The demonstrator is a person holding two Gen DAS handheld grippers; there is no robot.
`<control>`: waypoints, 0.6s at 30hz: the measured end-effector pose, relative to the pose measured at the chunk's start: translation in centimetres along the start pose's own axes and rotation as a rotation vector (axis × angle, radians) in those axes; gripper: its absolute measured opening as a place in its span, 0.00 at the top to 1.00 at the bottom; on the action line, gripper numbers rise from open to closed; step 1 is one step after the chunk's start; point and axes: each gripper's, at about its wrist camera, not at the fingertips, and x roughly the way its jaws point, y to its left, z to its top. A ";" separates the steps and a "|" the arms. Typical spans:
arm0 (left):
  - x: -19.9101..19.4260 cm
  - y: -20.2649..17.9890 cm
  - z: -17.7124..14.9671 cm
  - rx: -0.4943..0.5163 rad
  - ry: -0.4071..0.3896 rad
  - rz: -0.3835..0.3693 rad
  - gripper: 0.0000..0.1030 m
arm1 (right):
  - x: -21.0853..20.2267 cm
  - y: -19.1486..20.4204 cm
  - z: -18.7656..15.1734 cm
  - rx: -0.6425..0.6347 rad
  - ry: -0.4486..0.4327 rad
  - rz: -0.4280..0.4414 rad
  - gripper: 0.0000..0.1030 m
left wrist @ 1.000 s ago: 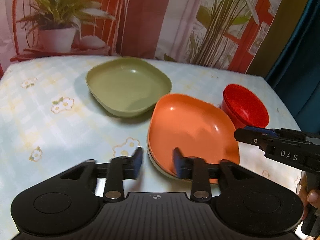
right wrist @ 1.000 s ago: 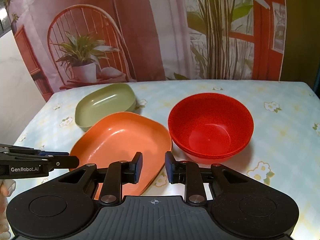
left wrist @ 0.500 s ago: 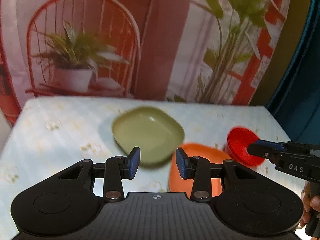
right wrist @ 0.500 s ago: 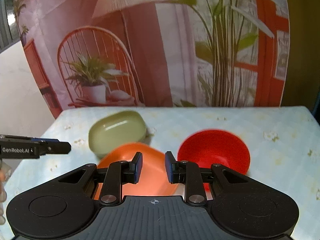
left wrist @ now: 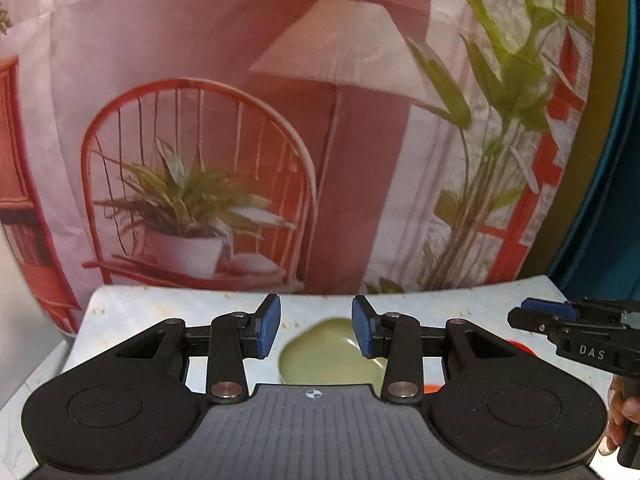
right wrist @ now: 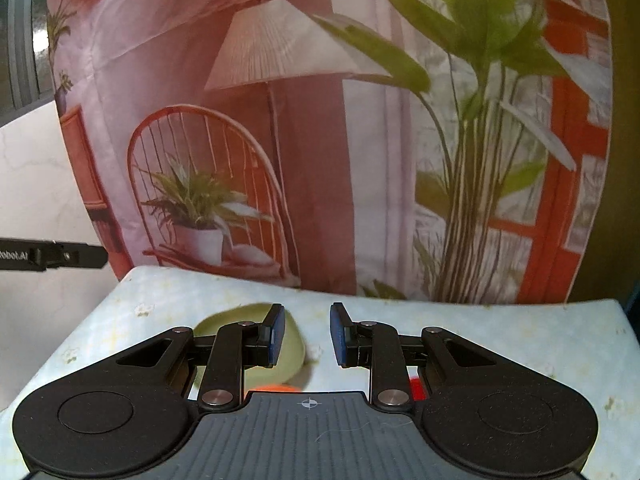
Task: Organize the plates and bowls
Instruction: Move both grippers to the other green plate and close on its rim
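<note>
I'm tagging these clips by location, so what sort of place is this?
Probably a staged home-style tabletop rather than a real living room. A table with a pale floral cloth holds a green plate, and behind it hangs a printed fabric backdrop picturing a chair, lamp and plants.

A table in pale blue floral cloth (left wrist: 168,304) carries a square olive-green plastic plate (left wrist: 324,356) near its middle.

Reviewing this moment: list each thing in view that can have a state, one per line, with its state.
left gripper: jaws apart, nothing between the pads.
right gripper: jaws apart, nothing held.
green plate: upright on the table, nothing in it, partly hidden.
orange plate: only a sliver visible, state unclear.
red bowl: mostly hidden behind the right gripper, state unclear.
</note>
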 end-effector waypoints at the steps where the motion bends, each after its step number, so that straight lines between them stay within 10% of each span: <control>1: 0.4 0.2 0.3 -0.006 -0.001 0.004 0.60 | 0.4 0.0 0.2 -0.001 0.001 -0.001 0.77; 18: 11.2 3.5 -6.0 -0.142 0.212 0.000 0.60 | 11.9 -0.8 -3.0 0.070 0.188 -0.003 0.77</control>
